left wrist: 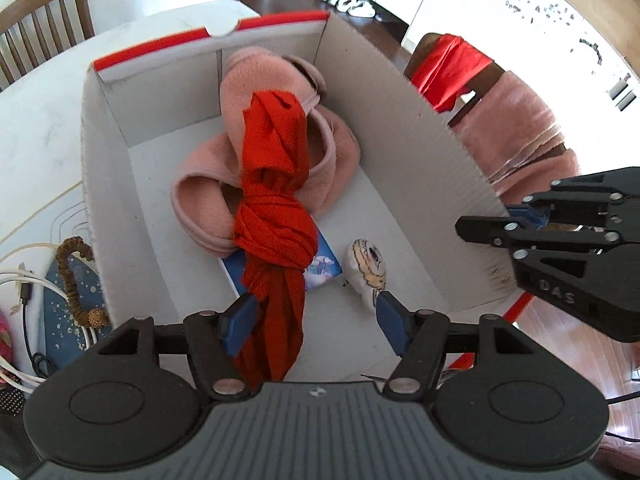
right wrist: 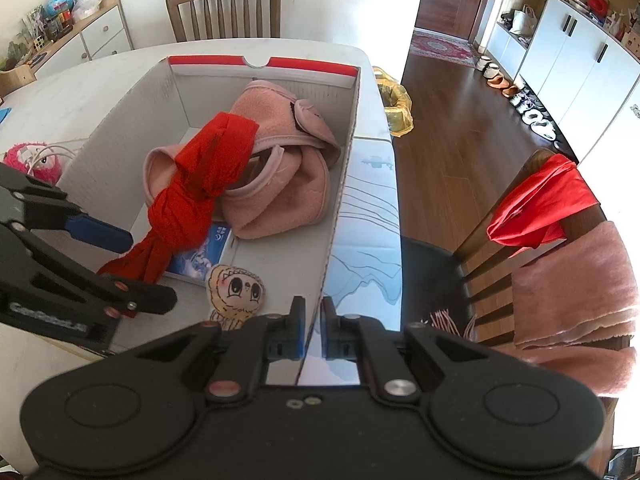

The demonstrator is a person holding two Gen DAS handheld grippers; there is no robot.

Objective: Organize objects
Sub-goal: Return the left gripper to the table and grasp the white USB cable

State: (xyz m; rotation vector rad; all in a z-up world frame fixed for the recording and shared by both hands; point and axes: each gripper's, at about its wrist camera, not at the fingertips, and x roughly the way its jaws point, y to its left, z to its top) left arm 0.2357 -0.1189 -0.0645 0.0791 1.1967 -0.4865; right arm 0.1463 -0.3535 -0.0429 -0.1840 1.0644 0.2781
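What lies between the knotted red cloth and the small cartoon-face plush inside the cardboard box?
A blue printed booklet lies flat on the box floor, partly under the red cloth and just short of the plush. The right wrist view shows it best.

Corrugated cardboard box [left wrist: 400, 120], fleecy pink cloth [left wrist: 248, 92]

both grippers [left wrist: 316, 320] [right wrist: 311, 332] are black plastic with blue fingertip pads and silver screws.

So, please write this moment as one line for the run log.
left gripper: open, red scarf between fingers | right gripper: shut on box wall | box: pink slippers, booklet, doll
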